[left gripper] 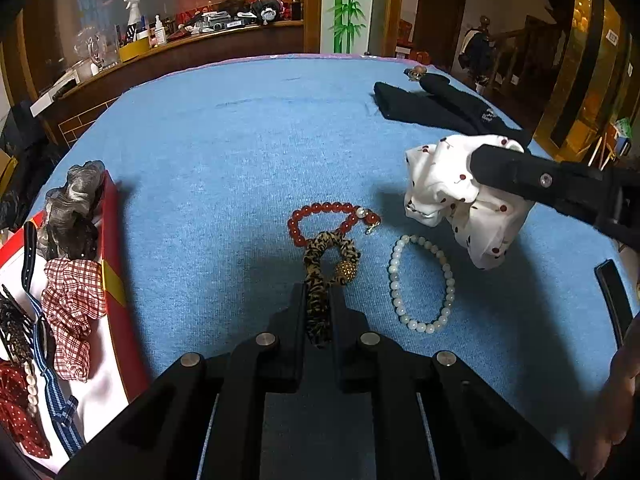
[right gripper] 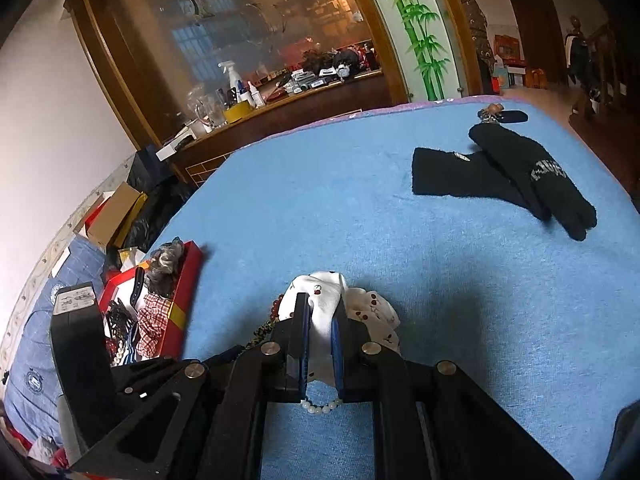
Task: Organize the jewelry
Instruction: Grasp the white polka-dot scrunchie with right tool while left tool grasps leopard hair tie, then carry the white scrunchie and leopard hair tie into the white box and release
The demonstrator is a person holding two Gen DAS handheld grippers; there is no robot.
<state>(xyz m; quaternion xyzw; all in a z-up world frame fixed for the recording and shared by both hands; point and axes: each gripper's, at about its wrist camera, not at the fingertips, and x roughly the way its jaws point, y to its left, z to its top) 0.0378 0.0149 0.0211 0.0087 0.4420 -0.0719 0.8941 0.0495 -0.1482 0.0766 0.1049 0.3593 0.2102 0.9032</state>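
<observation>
Mid-table on the fuzzy blue cloth (left gripper: 240, 140), the left claw (left gripper: 318, 300) is clenched on a leopard-print scrunchie (left gripper: 320, 276) overlapping a red bead bracelet (left gripper: 320, 218). A pearl bracelet (left gripper: 422, 282) lies beside it. The right claw (right gripper: 320, 320) grips a cherry-print white scrunchie (left gripper: 444, 188). Black gloves (left gripper: 432, 108) lie toward the far right corner; the red box (left gripper: 112, 248) sits at the left edge.

This is looking like a room in a home. A big table is wearing a soft blue cloth (left gripper: 240, 152). Behind it a long brown wooden counter (left gripper: 224, 40) is holding a white spray bottle (left gripper: 132, 10), small bottles and other odds and ends. A wide glass pane in a wooden frame (right gripper: 248, 24) is standing above the counter. A white panel painted with green bamboo (right gripper: 416, 28) is hanging on the wall. Cardboard boxes (right gripper: 116, 212) are sitting on the floor.
</observation>
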